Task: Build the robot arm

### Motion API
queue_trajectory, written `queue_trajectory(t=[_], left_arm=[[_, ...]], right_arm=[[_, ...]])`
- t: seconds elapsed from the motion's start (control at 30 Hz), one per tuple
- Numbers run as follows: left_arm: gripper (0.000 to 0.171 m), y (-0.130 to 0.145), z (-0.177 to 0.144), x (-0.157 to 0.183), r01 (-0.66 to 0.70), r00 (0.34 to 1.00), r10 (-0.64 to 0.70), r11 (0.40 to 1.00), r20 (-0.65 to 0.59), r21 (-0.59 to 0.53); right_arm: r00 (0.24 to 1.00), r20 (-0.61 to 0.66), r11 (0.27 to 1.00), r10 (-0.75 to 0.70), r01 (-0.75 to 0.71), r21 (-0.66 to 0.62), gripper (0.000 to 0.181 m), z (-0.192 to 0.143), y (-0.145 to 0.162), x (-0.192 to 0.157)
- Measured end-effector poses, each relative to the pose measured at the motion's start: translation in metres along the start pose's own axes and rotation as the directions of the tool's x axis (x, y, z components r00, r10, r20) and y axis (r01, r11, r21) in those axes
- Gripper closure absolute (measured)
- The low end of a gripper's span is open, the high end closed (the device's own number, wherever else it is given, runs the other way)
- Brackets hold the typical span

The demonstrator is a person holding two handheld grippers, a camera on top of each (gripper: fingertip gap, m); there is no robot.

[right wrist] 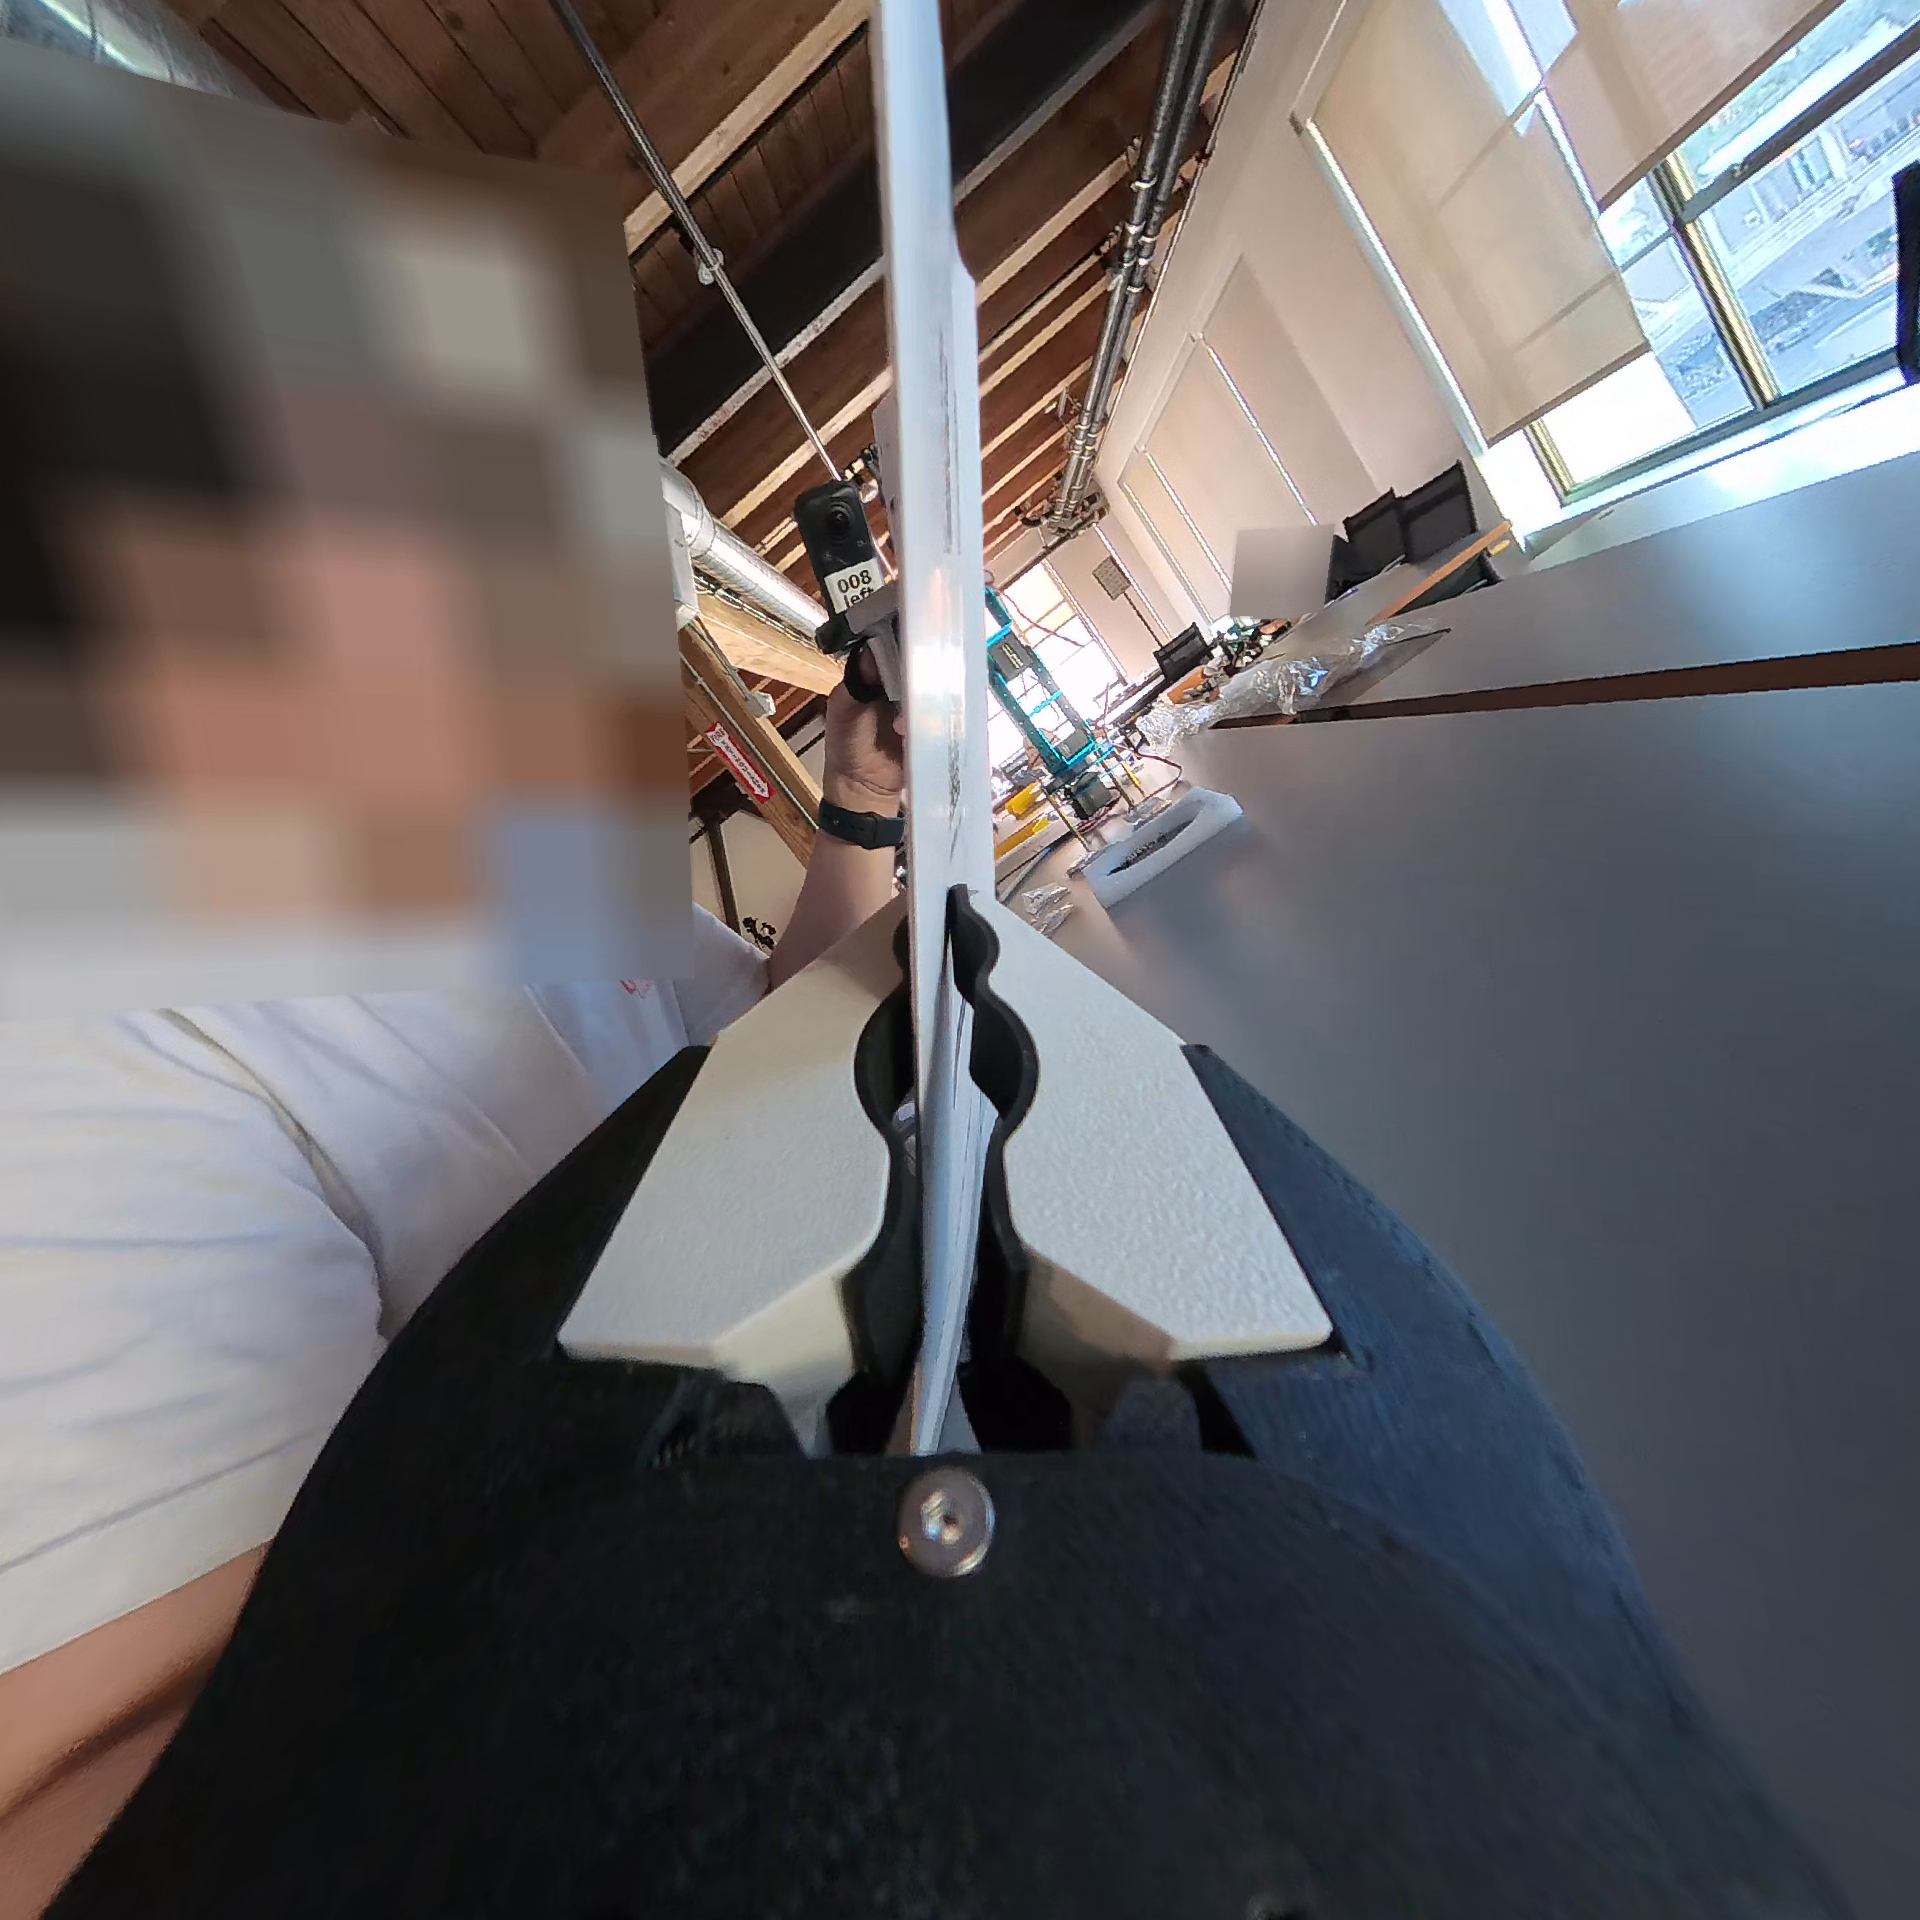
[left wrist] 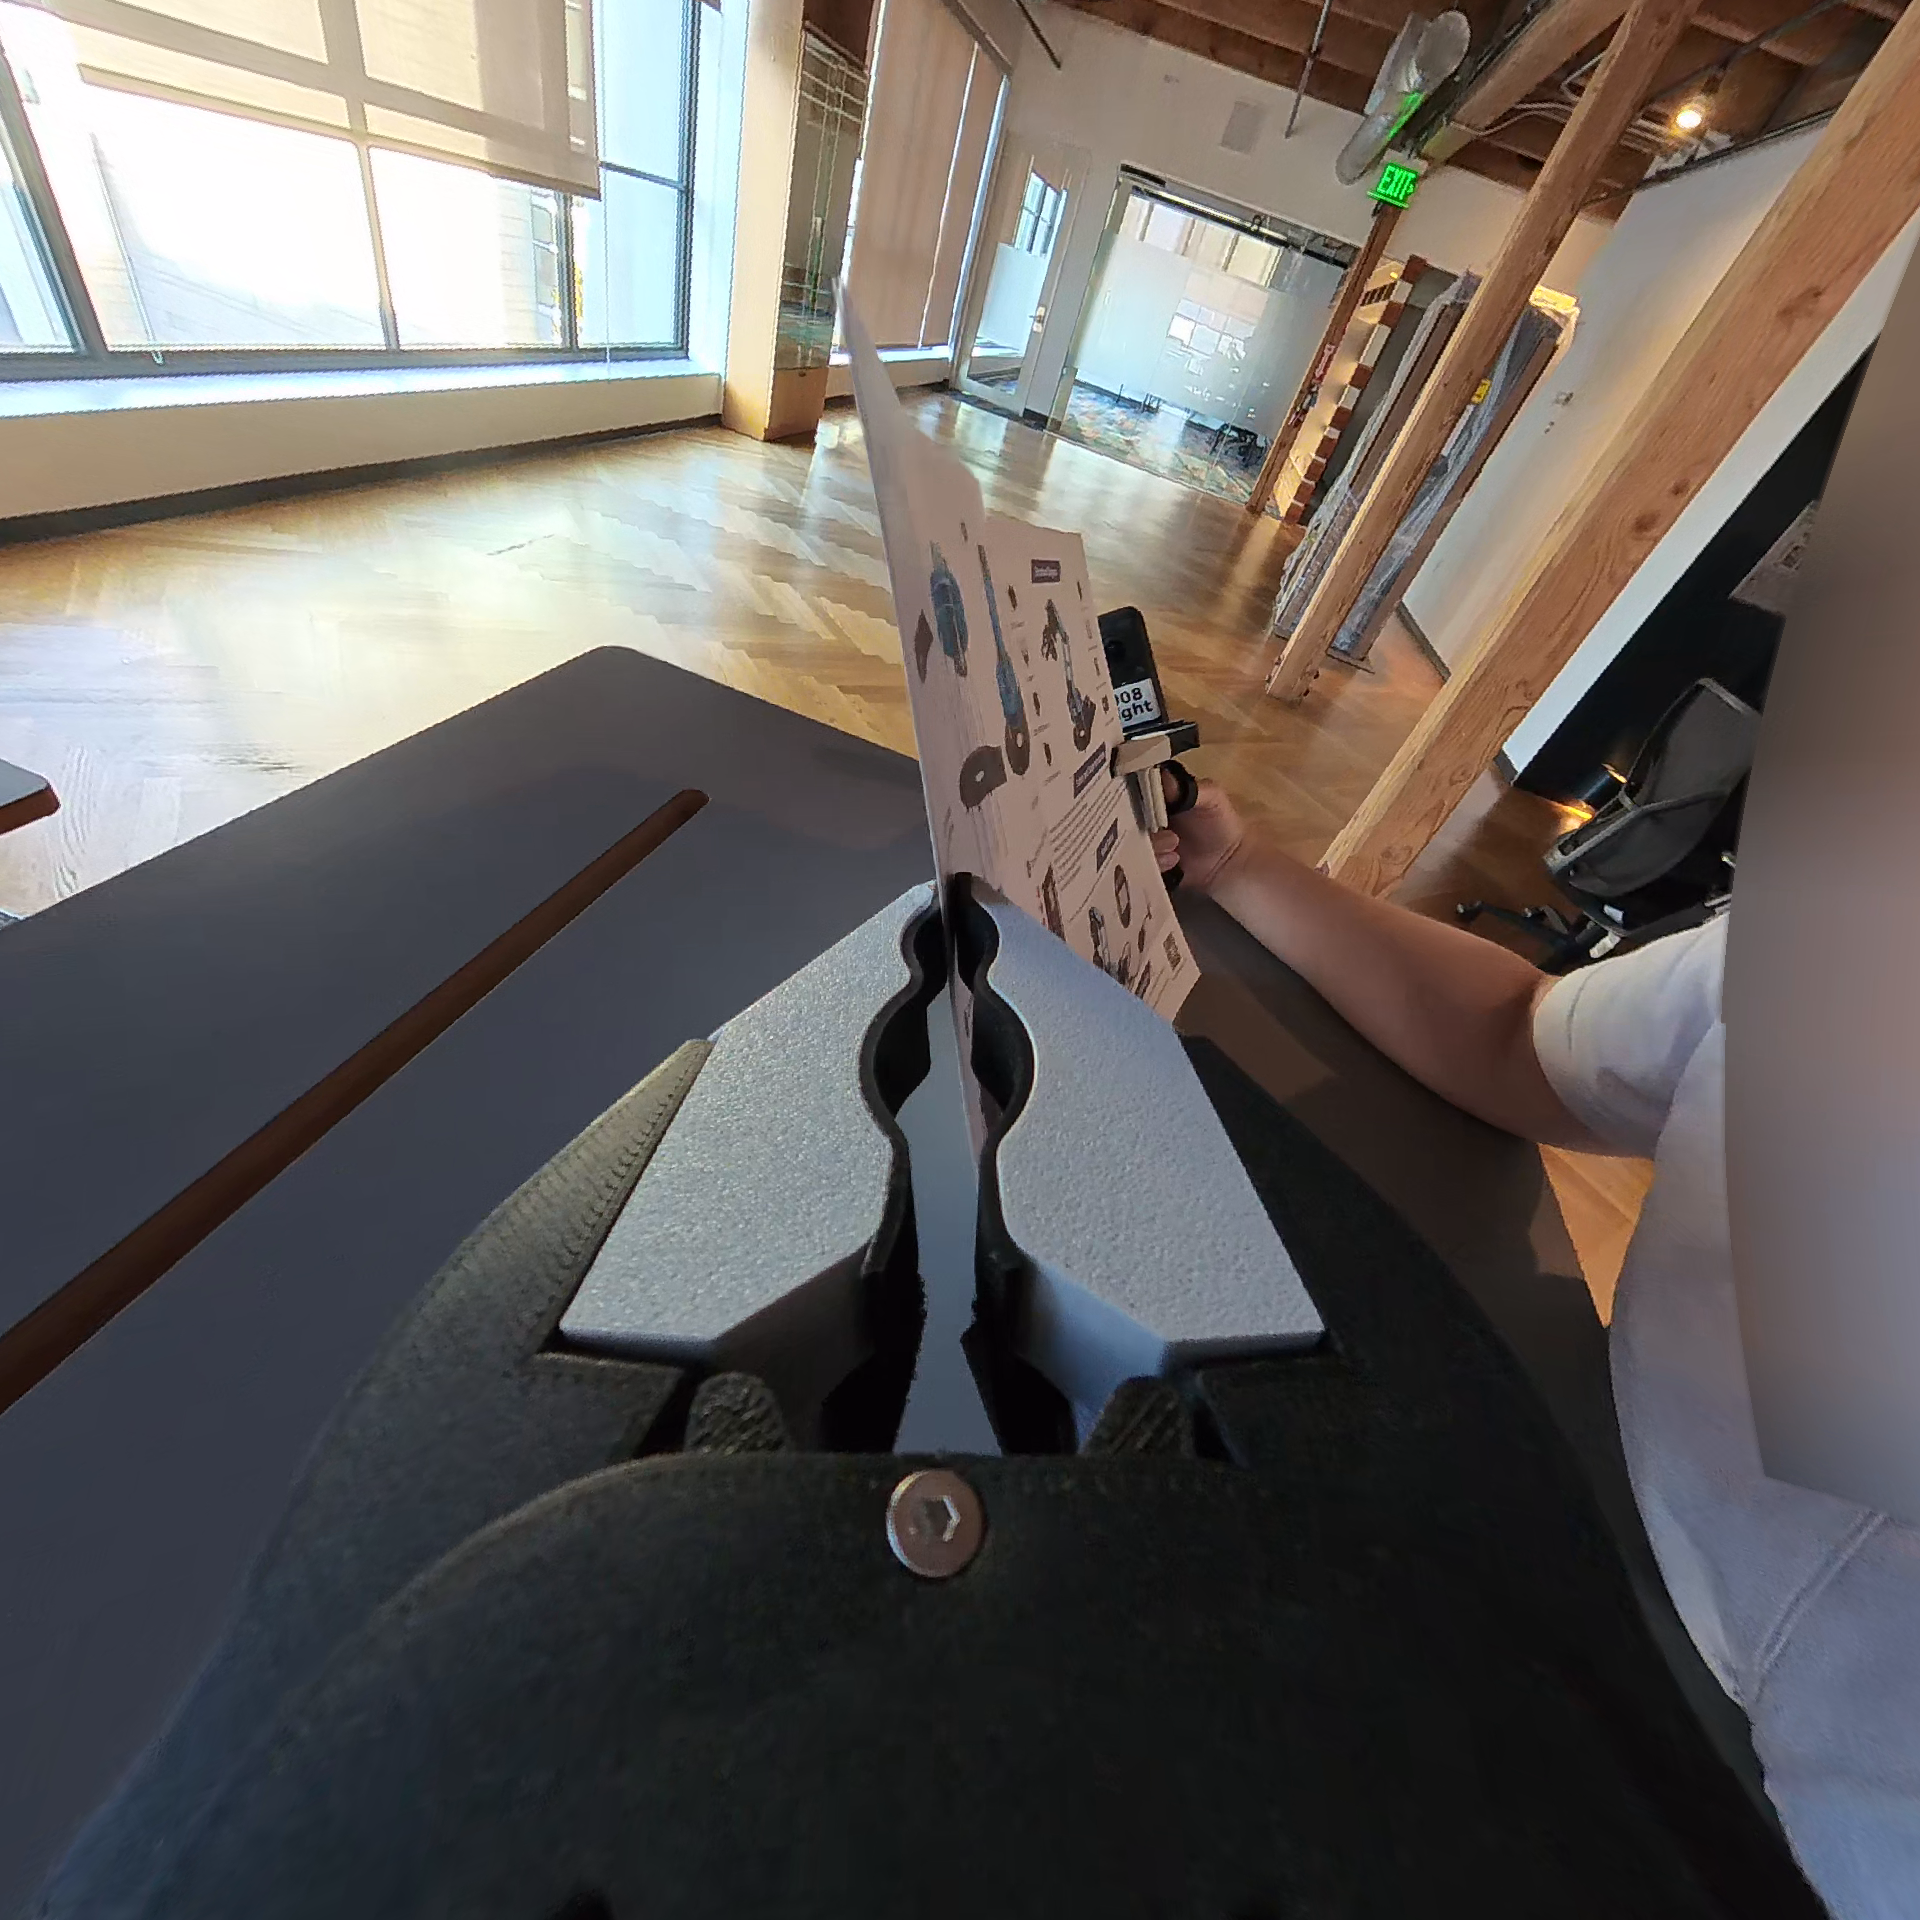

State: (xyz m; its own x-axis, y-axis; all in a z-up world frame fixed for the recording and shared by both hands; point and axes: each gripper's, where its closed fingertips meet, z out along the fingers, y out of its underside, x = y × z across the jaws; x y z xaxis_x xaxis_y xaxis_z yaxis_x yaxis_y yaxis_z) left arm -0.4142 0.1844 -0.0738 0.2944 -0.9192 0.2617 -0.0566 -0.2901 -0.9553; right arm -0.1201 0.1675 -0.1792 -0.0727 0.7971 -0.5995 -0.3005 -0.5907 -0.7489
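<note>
A white printed sheet [left wrist: 1023, 717] with pictures of machine parts is held upright above the dark table [left wrist: 416, 935]. My left gripper [left wrist: 954, 902] is shut on the sheet's near edge. My right gripper [right wrist: 951, 902] is shut on the sheet's opposite edge; the sheet [right wrist: 930, 436] shows nearly edge-on in the right wrist view. The right gripper also shows farther off in the left wrist view [left wrist: 1148, 790], clamped on the sheet's far edge, held by a hand. The left gripper shows in the right wrist view [right wrist: 883, 655] behind the sheet.
The dark table has a long brown slot [left wrist: 343, 1070]. A person in a white shirt [left wrist: 1766, 1351] is at the right. Wooden posts [left wrist: 1621, 540] and an office chair [left wrist: 1652, 831] stand beyond. A white foam block [right wrist: 1169, 842] and crumpled foil [right wrist: 1278, 675] lie on the table's far end.
</note>
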Motion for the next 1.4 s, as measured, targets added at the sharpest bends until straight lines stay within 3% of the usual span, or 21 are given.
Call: queue_trajectory(t=[0.37,0.57,0.67,0.8,0.9,1.0,1.23,1.33,1.4], left_arm=[[0.171,-0.008,-0.004,0.006,-0.024,1.0,0.024,0.999,0.006,0.03],[0.171,-0.011,-0.004,-0.026,-0.035,0.99,0.022,0.995,0.137,0.091],[0.171,-0.003,0.0,-0.061,0.049,0.979,-0.068,0.994,0.192,0.099],[0.171,0.017,0.016,-0.106,0.244,0.945,-0.254,0.967,0.208,0.074],[0.171,0.051,0.028,-0.126,0.295,0.917,-0.276,0.955,0.287,-0.026],[0.171,0.089,0.036,-0.137,0.296,0.897,-0.221,0.944,0.383,-0.149],[0.171,0.16,0.036,-0.164,0.367,0.824,-0.149,0.876,0.547,-0.314],[0.15,0.17,0.025,-0.173,0.366,0.774,-0.111,0.882,0.624,-0.297],[0.139,0.168,0.012,-0.173,0.367,0.739,-0.105,0.891,0.665,-0.267]], right_arm=[[1.0,0.02,0.999,-0.02,0.019,0.041,0.181,0.002,-0.01,-0.005],[0.988,-0.153,0.995,-0.035,0.048,0.084,0.181,0.012,-0.054,0.009],[0.963,-0.269,0.999,0.0,0.011,0.038,0.181,0.02,-0.049,0.032],[0.921,-0.376,0.994,0.105,-0.096,0.044,0.181,0.013,-0.041,0.057],[0.853,-0.487,0.981,0.187,-0.184,0.054,0.181,0.0,-0.028,0.083],[0.785,-0.604,0.98,0.141,-0.199,-0.029,0.181,-0.011,-0.007,0.106],[0.691,-0.722,0.957,0.033,-0.231,-0.178,0.181,-0.017,0.026,0.136],[0.666,-0.745,0.962,-0.041,-0.175,-0.209,0.176,-0.018,0.021,0.139],[0.605,-0.788,0.96,-0.112,-0.139,-0.243,0.163,-0.027,0.019,0.145]])
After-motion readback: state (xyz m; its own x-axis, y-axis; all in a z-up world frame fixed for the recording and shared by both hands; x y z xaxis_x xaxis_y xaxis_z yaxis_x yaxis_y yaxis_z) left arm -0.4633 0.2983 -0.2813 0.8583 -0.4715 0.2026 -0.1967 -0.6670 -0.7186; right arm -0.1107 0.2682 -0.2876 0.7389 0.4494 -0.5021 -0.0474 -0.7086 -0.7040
